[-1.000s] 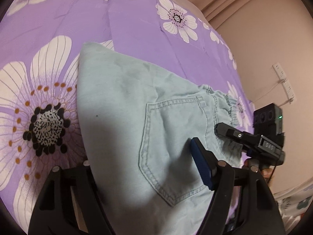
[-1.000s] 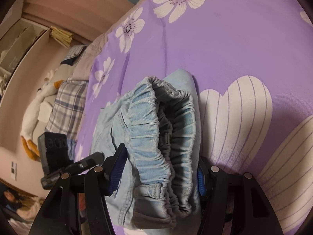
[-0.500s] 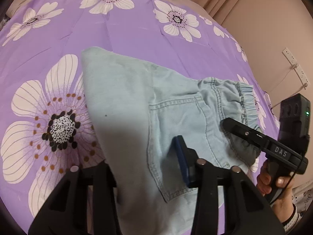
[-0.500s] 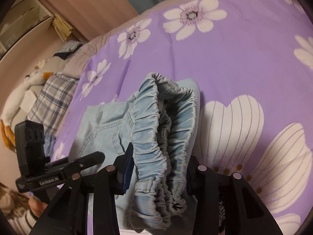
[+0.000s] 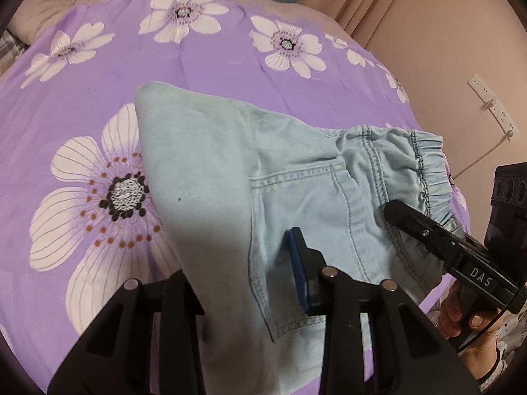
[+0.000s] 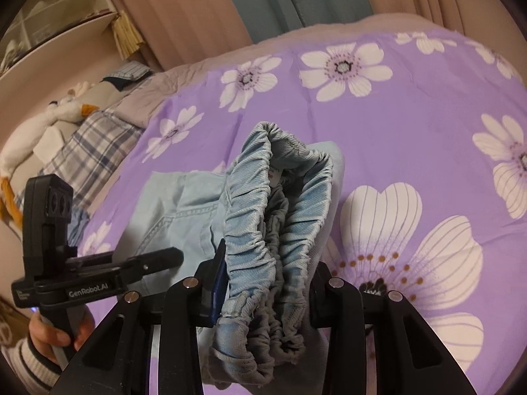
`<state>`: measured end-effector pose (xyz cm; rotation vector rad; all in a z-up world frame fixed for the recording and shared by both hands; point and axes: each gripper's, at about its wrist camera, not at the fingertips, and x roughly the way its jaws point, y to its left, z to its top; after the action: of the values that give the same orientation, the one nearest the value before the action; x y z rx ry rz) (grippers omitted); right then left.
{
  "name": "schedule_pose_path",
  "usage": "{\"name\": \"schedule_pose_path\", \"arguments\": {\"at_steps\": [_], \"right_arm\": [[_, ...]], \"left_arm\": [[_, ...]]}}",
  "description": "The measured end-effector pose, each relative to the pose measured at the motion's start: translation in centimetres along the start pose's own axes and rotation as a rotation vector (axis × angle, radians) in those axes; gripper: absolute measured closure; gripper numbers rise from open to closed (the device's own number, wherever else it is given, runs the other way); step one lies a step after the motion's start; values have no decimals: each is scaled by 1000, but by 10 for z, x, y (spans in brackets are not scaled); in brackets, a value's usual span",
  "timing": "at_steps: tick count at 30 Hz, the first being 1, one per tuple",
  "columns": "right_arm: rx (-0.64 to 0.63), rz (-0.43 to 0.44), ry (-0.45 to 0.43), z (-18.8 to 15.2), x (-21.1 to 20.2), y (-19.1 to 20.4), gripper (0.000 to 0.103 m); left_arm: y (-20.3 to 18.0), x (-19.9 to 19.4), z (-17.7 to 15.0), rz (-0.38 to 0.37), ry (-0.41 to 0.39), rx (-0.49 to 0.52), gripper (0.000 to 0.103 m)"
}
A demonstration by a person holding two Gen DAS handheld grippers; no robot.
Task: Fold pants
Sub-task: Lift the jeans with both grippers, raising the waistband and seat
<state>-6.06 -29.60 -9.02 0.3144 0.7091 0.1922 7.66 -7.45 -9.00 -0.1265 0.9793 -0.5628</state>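
On a purple bedsheet [image 5: 210, 65] printed with white flowers, pale blue denim pants [image 5: 210, 171] are lifted in a soft fold. Fabric beside the stitched back pocket [image 5: 309, 204] is clamped by the left gripper [image 5: 243, 283]; the ruched elastic waistband [image 6: 273, 230] is pinched by the right gripper [image 6: 266, 283].

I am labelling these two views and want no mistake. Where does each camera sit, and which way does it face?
Left wrist: on the left gripper, looking across the pants over the purple bedsheet toward curtains; the right gripper and its hand show.
Right wrist: on the right gripper, facing the bunched waistband; the left gripper shows at left.
Shared: pants, bedsheet.
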Motion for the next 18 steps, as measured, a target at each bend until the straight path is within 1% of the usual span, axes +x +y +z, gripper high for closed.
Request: {"name": "schedule_pose_path", "arguments": {"at_steps": [7, 18], "right_arm": [[-71, -6, -49, 1, -20, 25, 64], [-152, 15, -106, -1, -36, 57, 64]], "left_arm": [[-1, -34, -8, 10, -50, -14, 70], [0, -80, -18, 41, -137, -8, 70]]}}
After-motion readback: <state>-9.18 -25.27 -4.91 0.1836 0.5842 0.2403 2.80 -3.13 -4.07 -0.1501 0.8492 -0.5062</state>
